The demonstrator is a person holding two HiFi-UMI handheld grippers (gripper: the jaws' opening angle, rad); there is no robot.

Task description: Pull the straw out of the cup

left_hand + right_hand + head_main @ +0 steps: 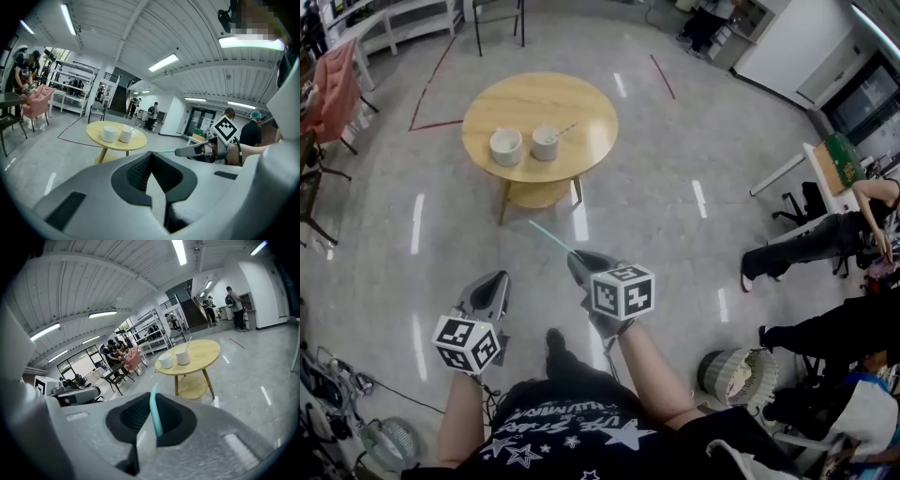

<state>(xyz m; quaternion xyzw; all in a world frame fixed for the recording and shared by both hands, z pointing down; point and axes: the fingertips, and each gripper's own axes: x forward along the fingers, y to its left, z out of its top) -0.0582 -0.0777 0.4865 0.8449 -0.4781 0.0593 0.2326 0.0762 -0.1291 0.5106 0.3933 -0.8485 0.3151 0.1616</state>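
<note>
A round wooden table (pixel 581 112) stands a few steps ahead on the grey floor and bears two white cups (pixel 505 146) (pixel 546 142). A thin pale stick (pixel 565 129) leans out of the right cup. My right gripper (pixel 579 264) is shut on a teal straw (pixel 548 236), which points from its jaws toward the table. In the right gripper view the straw (pixel 155 412) runs up between the shut pads, far from the cups (pixel 165 360) (pixel 182 356). My left gripper (pixel 494 285) hangs beside it, shut and empty (pixel 151 158).
A pink chair (pixel 333 89) and dark chairs stand at the far left. Red tape lines (pixel 431 94) mark the floor by the table. People sit at the right edge (pixel 825 239). A round wire basket (pixel 738 375) stands near my right side, a fan (pixel 389 441) at the lower left.
</note>
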